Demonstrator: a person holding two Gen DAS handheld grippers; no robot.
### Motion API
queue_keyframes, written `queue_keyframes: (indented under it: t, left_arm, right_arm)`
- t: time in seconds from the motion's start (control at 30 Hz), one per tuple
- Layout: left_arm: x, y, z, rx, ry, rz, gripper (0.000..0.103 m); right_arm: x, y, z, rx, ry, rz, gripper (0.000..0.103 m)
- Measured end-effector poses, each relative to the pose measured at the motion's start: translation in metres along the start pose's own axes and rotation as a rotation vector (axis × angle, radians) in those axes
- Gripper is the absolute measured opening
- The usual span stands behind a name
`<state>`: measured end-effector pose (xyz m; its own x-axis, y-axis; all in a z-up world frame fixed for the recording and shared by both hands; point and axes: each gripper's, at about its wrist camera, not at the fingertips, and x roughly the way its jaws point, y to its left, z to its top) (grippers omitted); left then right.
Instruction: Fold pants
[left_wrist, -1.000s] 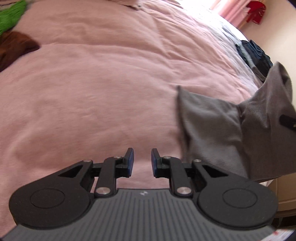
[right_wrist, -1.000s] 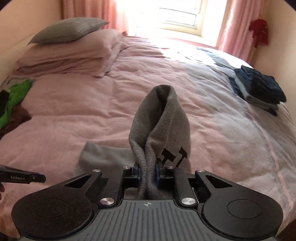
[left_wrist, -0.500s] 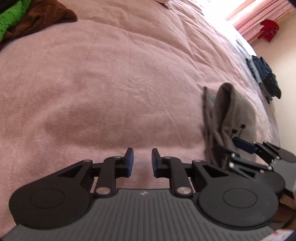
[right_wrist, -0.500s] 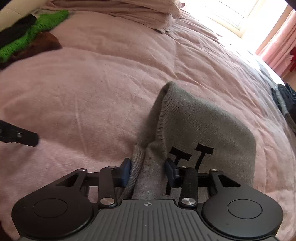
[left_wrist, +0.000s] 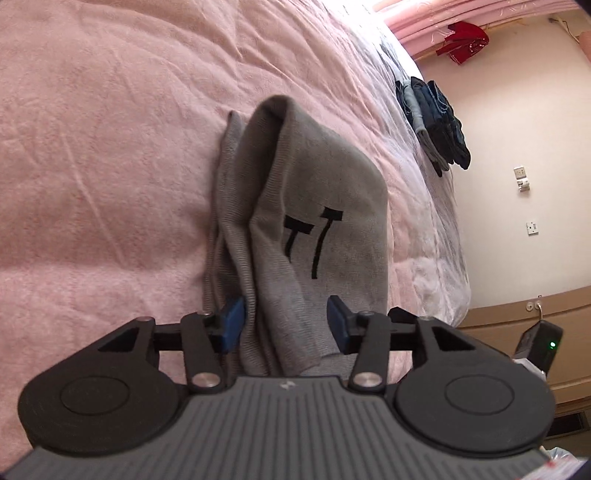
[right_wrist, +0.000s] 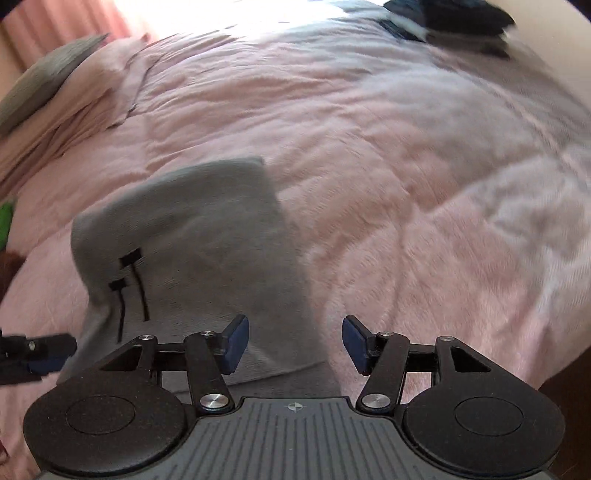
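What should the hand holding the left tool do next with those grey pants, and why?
Probably close the left hand-held gripper: it stands open around a raised fold of the grey pants, while the right hand-held gripper is open and holds nothing, so the fold looks loose.

Left gripper (left_wrist: 282, 325) low, jaws spread wide apart; right gripper (right_wrist: 295, 343) likewise spread, nothing clamped between.

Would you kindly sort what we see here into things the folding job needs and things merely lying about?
For the job:
grey pants
left claw, open
right claw, open

Lying about:
stack of dark clothes
grey pillow
red garment
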<state>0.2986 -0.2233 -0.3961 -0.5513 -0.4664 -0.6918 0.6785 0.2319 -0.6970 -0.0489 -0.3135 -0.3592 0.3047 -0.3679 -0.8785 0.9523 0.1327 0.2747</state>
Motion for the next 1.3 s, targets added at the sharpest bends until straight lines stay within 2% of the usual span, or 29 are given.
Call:
queue_keyframes:
  t: [0.03, 0.07, 0.1, 0.17, 0.2, 0.27, 0.37, 0.43, 0.5, 0.63, 0.67, 0.7, 0.8, 0.87, 0.93, 0.97, 1.0, 1.1, 1.2, 1.3]
  left_arm:
    - [0.002, -0.005, -0.001, 0.022, -0.008, 0.009, 0.042]
    - [0.004, -0.012, -0.002, 0.07, -0.019, 0.018, 0.032]
    - [0.003, -0.018, -0.003, 0.126, -0.038, 0.029, 0.013]
    - [0.0, -0.019, -0.007, 0.217, -0.073, 0.019, 0.005]
    - [0.0, -0.012, -0.009, 0.239, -0.081, 0.019, 0.005]
    - [0.009, 0.014, -0.013, 0.215, -0.054, 0.109, 0.006]
    - [0.001, 0.03, -0.015, 0.128, -0.067, 0.105, 0.012]
    - [-0.01, 0.019, -0.013, 0.146, -0.086, 0.144, 0.012]
    - [-0.026, 0.007, -0.004, 0.148, -0.13, 0.186, 0.012]
    - [-0.033, -0.019, 0.026, 0.173, -0.185, 0.166, 0.015]
    - [-0.029, -0.026, 0.036, 0.184, -0.197, 0.154, 0.022]
    - [-0.023, -0.031, 0.046, 0.185, -0.207, 0.154, 0.028]
    - [-0.001, -0.034, 0.073, 0.15, -0.219, 0.142, 0.029]
    - [0.011, -0.032, 0.084, 0.11, -0.209, 0.111, 0.029]
    - [0.022, -0.031, 0.088, 0.097, -0.199, 0.131, 0.023]
    - [0.026, -0.029, 0.089, 0.095, -0.201, 0.135, 0.01]
    - [0.028, -0.027, 0.089, 0.098, -0.208, 0.133, 0.003]
    - [0.035, -0.018, 0.091, 0.1, -0.225, 0.15, 0.002]
    - [0.048, -0.009, 0.095, 0.128, -0.219, 0.204, 0.004]
    - [0.068, 0.003, 0.094, 0.159, -0.206, 0.237, 0.005]
  right_arm:
    - [0.002, -0.011, 0.0, 0.052, 0.017, 0.04, 0.054]
    - [0.003, -0.019, -0.002, 0.096, 0.029, 0.075, 0.054]
    - [0.004, -0.024, -0.003, 0.126, 0.034, 0.109, 0.054]
    - [0.011, -0.027, -0.005, 0.134, 0.05, 0.154, 0.054]
    - [0.014, -0.025, -0.007, 0.104, 0.049, 0.144, 0.054]
    - [0.019, -0.02, -0.01, 0.042, 0.057, 0.159, 0.054]
    - [0.019, -0.018, -0.006, -0.009, 0.087, 0.184, 0.054]
    - [0.014, -0.021, 0.002, -0.045, 0.091, 0.187, 0.054]
    - [0.006, -0.023, 0.013, -0.079, 0.05, 0.18, 0.054]
    - [0.001, -0.015, 0.048, -0.191, -0.048, 0.162, 0.054]
    - [0.003, -0.01, 0.056, -0.219, -0.067, 0.168, 0.053]
    - [0.006, -0.004, 0.065, -0.248, -0.087, 0.177, 0.047]
    - [0.015, 0.014, 0.083, -0.309, -0.14, 0.21, 0.033]
    - [0.024, 0.023, 0.093, -0.329, -0.162, 0.243, 0.027]
    - [0.038, 0.03, 0.1, -0.345, -0.159, 0.245, 0.024]
    - [0.044, 0.033, 0.102, -0.356, -0.154, 0.243, 0.022]
    - [0.054, 0.035, 0.103, -0.368, -0.144, 0.238, 0.021]
    - [0.07, 0.037, 0.103, -0.383, -0.136, 0.227, 0.02]
    - [0.077, 0.038, 0.103, -0.398, -0.133, 0.22, 0.02]
    - [0.09, 0.049, 0.098, -0.483, -0.118, 0.152, 0.02]
